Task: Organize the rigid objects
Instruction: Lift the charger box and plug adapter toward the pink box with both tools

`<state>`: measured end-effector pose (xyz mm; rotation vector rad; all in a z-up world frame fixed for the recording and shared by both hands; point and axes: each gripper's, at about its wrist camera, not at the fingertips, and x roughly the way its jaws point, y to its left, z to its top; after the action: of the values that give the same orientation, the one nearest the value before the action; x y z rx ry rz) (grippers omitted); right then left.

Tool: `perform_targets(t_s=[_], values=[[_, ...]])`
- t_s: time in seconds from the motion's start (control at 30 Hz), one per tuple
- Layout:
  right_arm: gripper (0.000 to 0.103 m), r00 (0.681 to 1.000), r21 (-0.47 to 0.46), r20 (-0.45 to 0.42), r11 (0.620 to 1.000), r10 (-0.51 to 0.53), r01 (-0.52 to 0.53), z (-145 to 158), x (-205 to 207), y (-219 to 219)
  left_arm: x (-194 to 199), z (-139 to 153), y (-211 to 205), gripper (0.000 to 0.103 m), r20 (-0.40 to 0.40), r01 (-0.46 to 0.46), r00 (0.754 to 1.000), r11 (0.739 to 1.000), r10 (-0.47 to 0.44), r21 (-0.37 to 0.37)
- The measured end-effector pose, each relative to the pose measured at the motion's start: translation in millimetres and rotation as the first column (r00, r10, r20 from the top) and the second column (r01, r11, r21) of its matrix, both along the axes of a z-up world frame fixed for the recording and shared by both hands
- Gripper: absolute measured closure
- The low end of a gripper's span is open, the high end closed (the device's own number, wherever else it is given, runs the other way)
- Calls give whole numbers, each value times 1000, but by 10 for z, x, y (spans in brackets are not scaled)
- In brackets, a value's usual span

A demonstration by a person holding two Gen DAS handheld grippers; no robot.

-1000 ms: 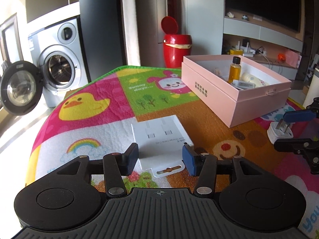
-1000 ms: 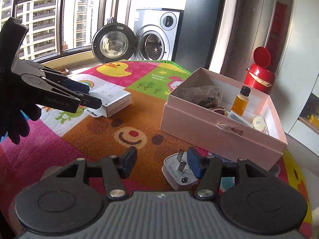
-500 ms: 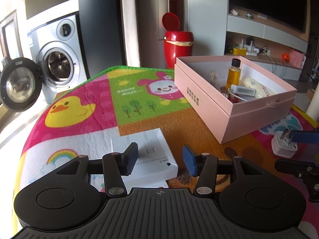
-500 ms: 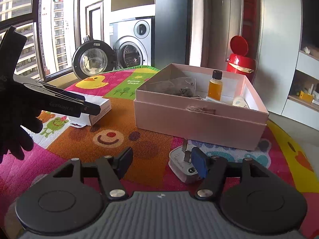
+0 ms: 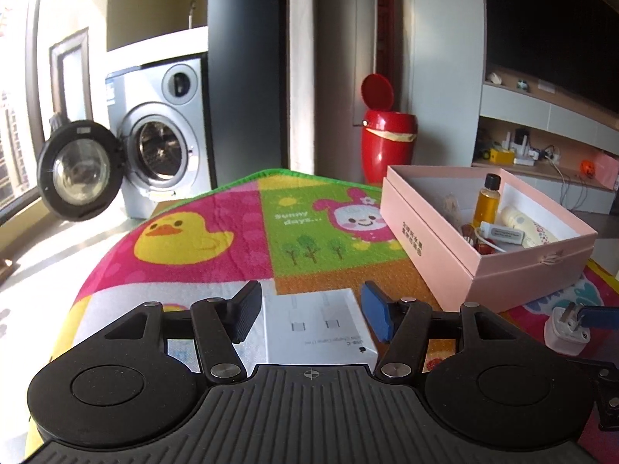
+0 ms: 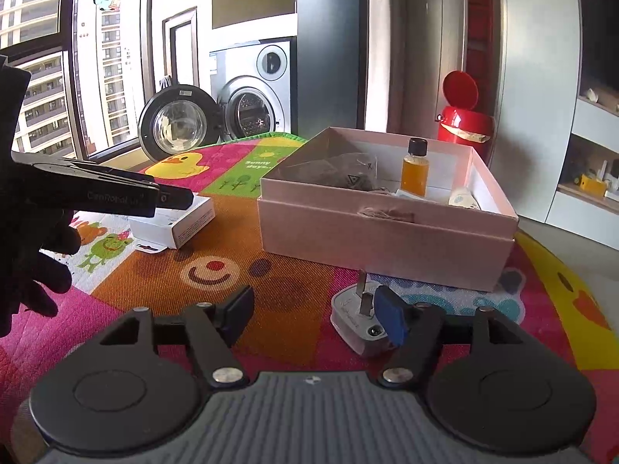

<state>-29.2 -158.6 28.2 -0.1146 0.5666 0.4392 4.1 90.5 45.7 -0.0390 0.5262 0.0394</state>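
A white cable box [image 5: 317, 324] lies on the colourful mat between the fingers of my left gripper [image 5: 311, 315]. The jaws are opening and the pads stand just off the box's sides. From the right wrist view, the left gripper [image 6: 180, 197] hovers over the same white box [image 6: 174, 220]. A white plug adapter [image 6: 356, 321] lies prongs-up on the mat, just inside the blue right finger of my right gripper [image 6: 315, 315]. Those jaws are also opening and grip nothing. An open pink box [image 5: 483, 266] [image 6: 387, 239] holds an amber bottle [image 6: 414, 172], a tube and other small items.
The play mat [image 5: 216, 232] covers a table whose far edge is green. Behind it stand a washing machine [image 5: 158, 143] with its door swung open and a red bin [image 5: 387, 143]. A gloved hand [image 6: 35, 255] holds the left gripper. Shelves line the right wall.
Both grippers' jaws have widened. The left gripper has come in over the white box, which now lies between its fingers. The right view has rolled level beside the adapter.
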Motion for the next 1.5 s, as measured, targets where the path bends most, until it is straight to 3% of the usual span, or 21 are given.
perform_targets(t_s=[0.07, 0.13, 0.2, 0.33, 0.43, 0.6, 0.83, 0.97, 1.03, 1.13, 1.2, 1.3, 1.37, 1.5], values=[[33, 1000, 1, -2, 1000, 1, -1, -3, 6, 2, 72, -10, 278, 41, -58, -86, 995, 988, 79, -128], [33, 1000, 1, -2, 1000, 0, 0, 0, 1, 3, 124, -60, 415, 41, -109, -110, 990, 970, 88, -218], [33, 1000, 2, -1, 1000, -2, 2, 3, 5, 4, 172, -107, 393, 41, -135, -85, 989, 968, 54, -235], [32, 1000, -1, -3, 1000, -8, 8, -3, 6, 14, 255, -187, 124, 39, -152, -17, 988, 986, -8, -166], [31, 1000, -2, -4, 1000, -12, 12, -10, 12, 9, 267, -187, -127, 39, -123, 51, 991, 997, -58, -59], [28, 1000, -5, -12, 1000, -13, 13, -24, 21, 14, 229, -186, -394, 38, -89, 151, 986, 984, -142, 99], [28, 1000, -3, -12, 1000, -16, 16, -22, 12, 14, 151, -183, -410, 38, -96, 200, 976, 977, -193, 68], [28, 1000, 0, -11, 1000, -19, 19, -21, 12, 5, 149, -165, -377, 39, -83, 122, 990, 986, -113, 115], [28, 1000, 3, -10, 1000, -22, 22, -20, 14, 0, 128, -143, -313, 41, -64, 94, 994, 991, -88, 94], [28, 1000, 3, -9, 1000, -23, 23, -21, 19, -3, 80, -114, -302, 41, -83, 159, 984, 987, -155, 33], [28, 1000, 2, -10, 1000, -23, 23, -22, 13, -1, 72, -133, -368, 41, -100, 195, 977, 980, -190, 42], [28, 1000, 3, -8, 1000, -24, 24, -20, -3, -3, 87, -185, -495, 38, -111, 227, 970, 969, -216, 96], [28, 1000, 3, -9, 1000, -24, 24, -19, 0, -4, 99, -212, -570, 29, -120, 252, 964, 960, -237, 125], [28, 1000, 4, -10, 1000, -23, 23, -17, 4, 1, 109, -234, -586, 20, -111, 272, 959, 956, -260, 107]])
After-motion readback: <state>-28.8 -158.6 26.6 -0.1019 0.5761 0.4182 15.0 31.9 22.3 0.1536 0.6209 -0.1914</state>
